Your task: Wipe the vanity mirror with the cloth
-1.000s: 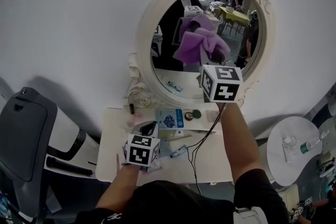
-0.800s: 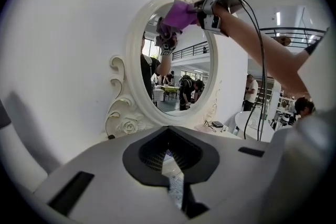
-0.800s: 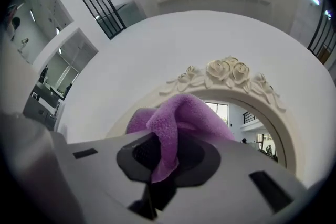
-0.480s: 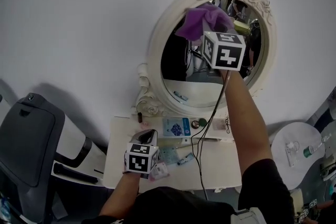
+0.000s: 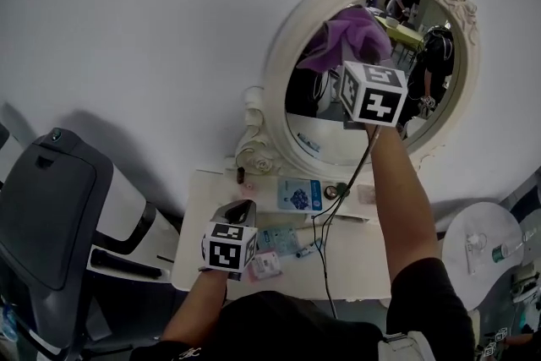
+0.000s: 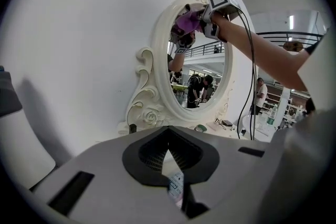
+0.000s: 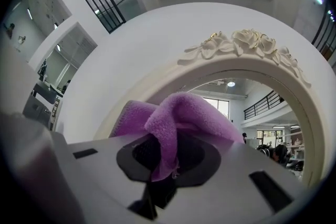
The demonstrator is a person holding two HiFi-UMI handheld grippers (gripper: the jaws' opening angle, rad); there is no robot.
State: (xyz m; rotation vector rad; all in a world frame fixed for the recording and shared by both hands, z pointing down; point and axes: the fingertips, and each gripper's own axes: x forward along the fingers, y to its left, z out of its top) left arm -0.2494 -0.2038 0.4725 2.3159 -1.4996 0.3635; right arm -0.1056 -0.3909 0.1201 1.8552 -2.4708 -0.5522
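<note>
Purple cloth [image 7: 178, 118] in jaws of right gripper [image 7: 165, 165], against upper vanity mirror [image 5: 423, 89]

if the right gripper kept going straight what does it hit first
The right gripper leads with the purple cloth in its shut jaws, so the cloth meets the vanity mirror first, on the glass near the top by the cream frame. It may already touch; depth unclear.

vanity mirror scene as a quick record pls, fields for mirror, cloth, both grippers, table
mirror: oval vanity mirror, ornate white frame, at the back of the table
cloth: purple cloth, at the upper part of the glass
right gripper: right gripper raised, jaws shut on the cloth
left gripper: left gripper low over the table, jaws close together, packet showing in the gap, grip unclear
table: white table, small items scattered on it
</note>
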